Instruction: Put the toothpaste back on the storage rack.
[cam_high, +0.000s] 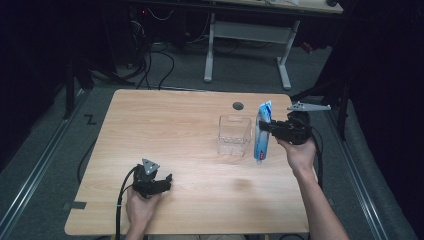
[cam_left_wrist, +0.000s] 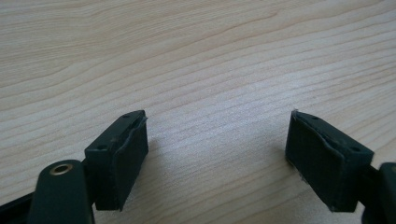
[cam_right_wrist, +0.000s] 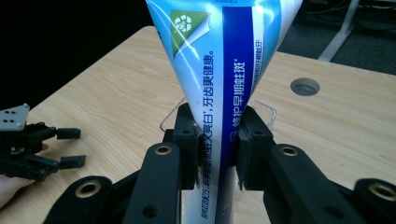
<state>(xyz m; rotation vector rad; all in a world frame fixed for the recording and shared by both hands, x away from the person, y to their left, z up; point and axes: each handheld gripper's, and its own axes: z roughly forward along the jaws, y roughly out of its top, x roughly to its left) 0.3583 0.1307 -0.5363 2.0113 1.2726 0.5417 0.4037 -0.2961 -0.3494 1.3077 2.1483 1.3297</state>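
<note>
A toothpaste tube (cam_high: 261, 135) is clamped upright, cap down, by the right hand-held gripper (cam_high: 271, 127) beside the clear box (cam_high: 233, 135), likely for insertion. The left hand-held gripper (cam_high: 167, 181) is rested wide open and empty near the counter's (cam_high: 165, 125) front edge

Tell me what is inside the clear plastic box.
The clear box looks empty; wood grain shows through its walls. The toothpaste tube, clamped in the right gripper, hangs beside it and hides its right edge.

Both forearms were bare, no sleeves in sight. Each hand carried a black gripper: the left gripper (cam_high: 161, 182) and the right gripper (cam_high: 265, 125) each bore a grey three-cornered plate, brass-ringed screw holes, blocky black pads (cam_left_wrist: 122, 156) and a black trailing cable.
</note>
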